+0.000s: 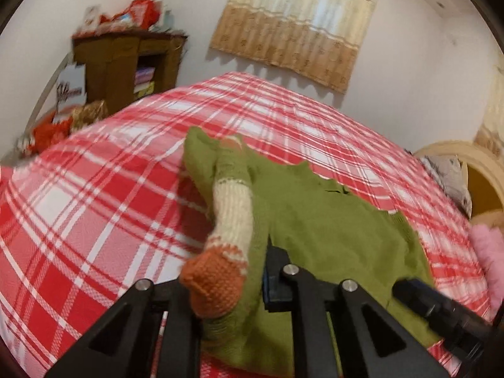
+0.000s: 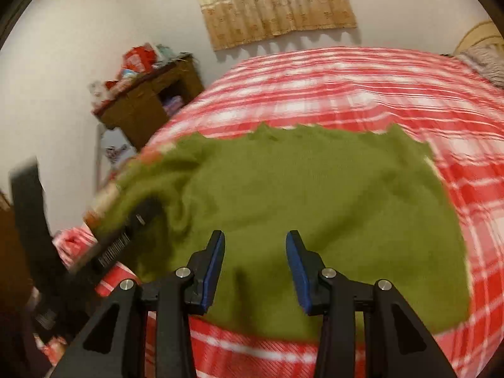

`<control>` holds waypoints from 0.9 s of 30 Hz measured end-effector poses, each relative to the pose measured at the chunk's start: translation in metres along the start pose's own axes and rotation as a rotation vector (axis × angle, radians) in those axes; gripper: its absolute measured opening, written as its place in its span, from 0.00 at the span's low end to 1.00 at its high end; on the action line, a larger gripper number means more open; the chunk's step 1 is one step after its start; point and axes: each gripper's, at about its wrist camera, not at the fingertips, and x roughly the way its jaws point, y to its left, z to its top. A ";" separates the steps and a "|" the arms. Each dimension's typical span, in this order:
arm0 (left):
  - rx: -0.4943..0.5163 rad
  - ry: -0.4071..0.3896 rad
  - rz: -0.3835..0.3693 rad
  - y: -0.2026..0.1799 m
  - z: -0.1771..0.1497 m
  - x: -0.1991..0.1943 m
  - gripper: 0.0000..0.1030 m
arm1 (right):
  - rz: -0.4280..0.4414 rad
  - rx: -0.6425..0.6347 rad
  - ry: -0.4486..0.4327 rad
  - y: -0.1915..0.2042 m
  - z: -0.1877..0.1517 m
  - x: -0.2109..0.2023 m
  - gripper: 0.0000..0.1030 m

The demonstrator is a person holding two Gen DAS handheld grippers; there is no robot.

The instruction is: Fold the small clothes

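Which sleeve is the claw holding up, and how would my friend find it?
Look at the big bed with the red and white checked cover. On it lies a green knitted sweater. At its left side, the left claw lifts one sleeve: unlike the plain green body, it has a cream ribbed band and an orange cuff.

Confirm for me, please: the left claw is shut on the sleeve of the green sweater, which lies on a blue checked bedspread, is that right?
Not quite: the bedspread is red and white checked, not blue, as both wrist views show. The rest stands: in the left wrist view the left claw is shut on the sleeve of the green sweater.
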 end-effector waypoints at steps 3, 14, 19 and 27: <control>-0.063 0.023 -0.004 0.016 -0.004 0.007 0.14 | 0.070 -0.054 0.029 0.018 0.027 0.021 0.62; -0.221 0.060 -0.060 0.053 -0.021 0.016 0.25 | 0.197 -0.139 0.264 0.092 0.070 0.164 0.64; -0.288 0.061 -0.120 0.064 -0.025 0.020 0.26 | 0.175 -0.266 0.324 0.131 0.071 0.201 0.77; -0.294 0.050 -0.129 0.063 -0.028 0.019 0.25 | 0.122 -0.482 0.351 0.160 0.064 0.218 0.82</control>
